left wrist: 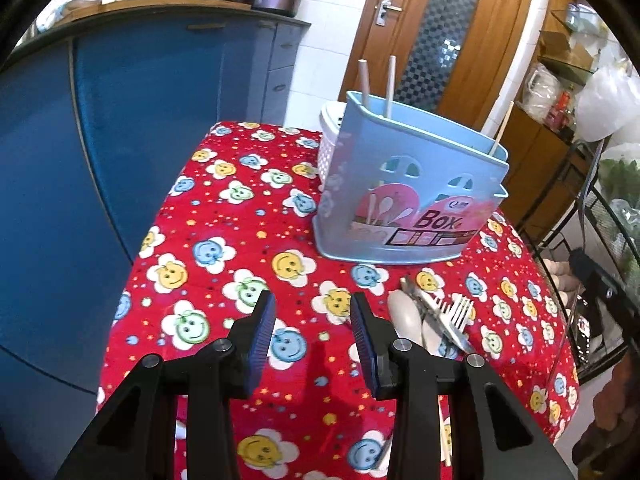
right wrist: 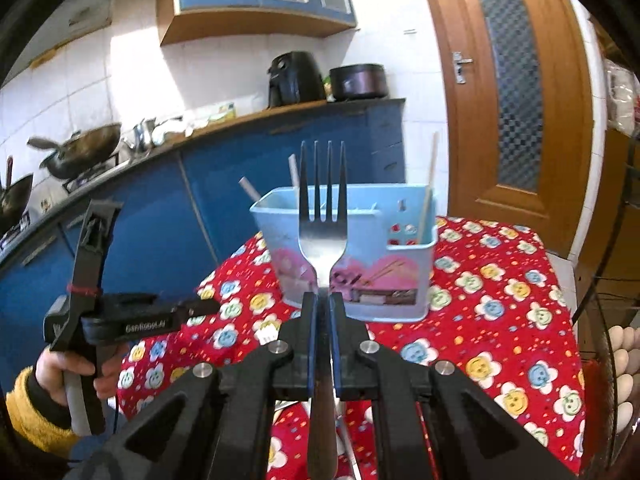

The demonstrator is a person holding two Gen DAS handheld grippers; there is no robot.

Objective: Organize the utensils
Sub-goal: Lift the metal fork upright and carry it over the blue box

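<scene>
Right tongs (right wrist: 323, 304): clamped on the neck of a metal fork (right wrist: 323, 216), tines up, handle running back between the pads.
Left tongs (left wrist: 314, 320): spread wide, gripping nothing, above the red smiley-flower cloth (left wrist: 240, 216) on the surface.
Loose utensils (left wrist: 436, 320): white spoons and forks piled just right of the left tongs.
Blue holder (left wrist: 404, 200): upright beyond the pile, chopsticks (left wrist: 390, 84) standing inside.
White basket (left wrist: 330, 136): directly behind the holder.
</scene>
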